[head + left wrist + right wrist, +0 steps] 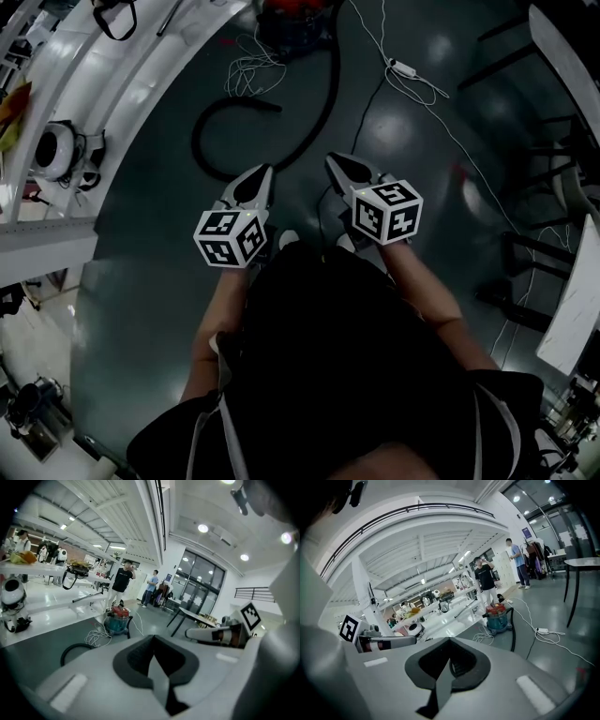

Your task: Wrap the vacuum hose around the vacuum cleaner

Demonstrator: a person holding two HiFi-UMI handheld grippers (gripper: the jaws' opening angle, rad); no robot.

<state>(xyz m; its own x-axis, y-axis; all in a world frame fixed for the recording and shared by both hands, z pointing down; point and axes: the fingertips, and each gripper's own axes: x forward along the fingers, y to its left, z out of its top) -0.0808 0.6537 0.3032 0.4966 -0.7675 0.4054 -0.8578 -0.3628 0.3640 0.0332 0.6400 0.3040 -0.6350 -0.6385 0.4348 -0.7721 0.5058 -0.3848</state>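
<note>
Left tongs [262,178]: pressed together, empty.
Right tongs [336,165]: pressed together, empty.
Vacuum cleaner [298,11]: stood at 12 o'clock, well apart.
Hose [246,103]: lay unwrapped on the floor between cleaner and tongs.
White cable [412,73]: trailed at 1 o'clock.

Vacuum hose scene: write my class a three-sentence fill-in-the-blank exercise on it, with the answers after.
1. The left claw and the right claw are both ___ and empty.
2. The hose lies unwrapped on the ___.
3. The vacuum cleaner has a ___ top.
Answers: shut; floor; red.
</note>
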